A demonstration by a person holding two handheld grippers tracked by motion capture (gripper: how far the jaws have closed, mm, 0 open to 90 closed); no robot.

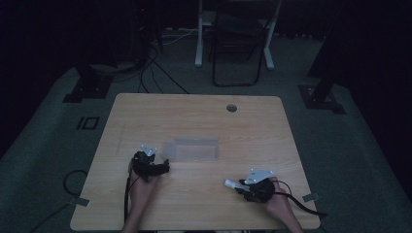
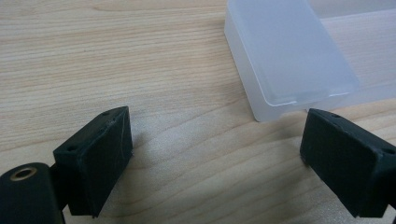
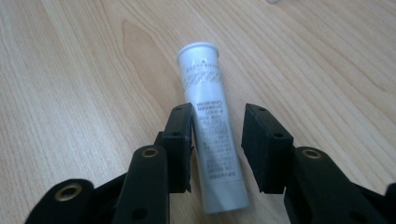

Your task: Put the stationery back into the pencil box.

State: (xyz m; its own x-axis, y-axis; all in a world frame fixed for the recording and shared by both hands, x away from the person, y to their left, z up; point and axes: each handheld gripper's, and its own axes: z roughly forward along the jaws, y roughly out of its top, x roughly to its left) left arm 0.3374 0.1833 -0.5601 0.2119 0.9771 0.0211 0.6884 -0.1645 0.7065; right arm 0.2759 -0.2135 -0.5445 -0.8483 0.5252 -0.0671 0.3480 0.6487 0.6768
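The white tube (image 3: 212, 135) lies near the table's (image 1: 194, 111) front right corner. It looks light, soft and slick, so grab mid-body. The right gripper (image 3: 217, 149) straddles it narrowly, one pad touching, not clamped yet. The left gripper (image 2: 215, 154) is wide open by the plastic box (image 2: 289, 56).

A light wooden table with rounded corners (image 1: 194, 111) stands on a grey-green carpeted floor (image 1: 350, 145). Near the table's far edge sits a small round grey cable hole (image 1: 231, 108). Beyond the table, a black metal-framed chair (image 1: 236, 48) stands between the white legs of a second desk (image 1: 198, 39). Black cables (image 1: 160, 68) trail across the floor towards the table's far left corner. A flat black stand base lies at the far left (image 1: 87, 90) and another at the far right (image 1: 321, 97). A black square outline (image 1: 88, 123) marks the carpet left of the table. The background is dark.
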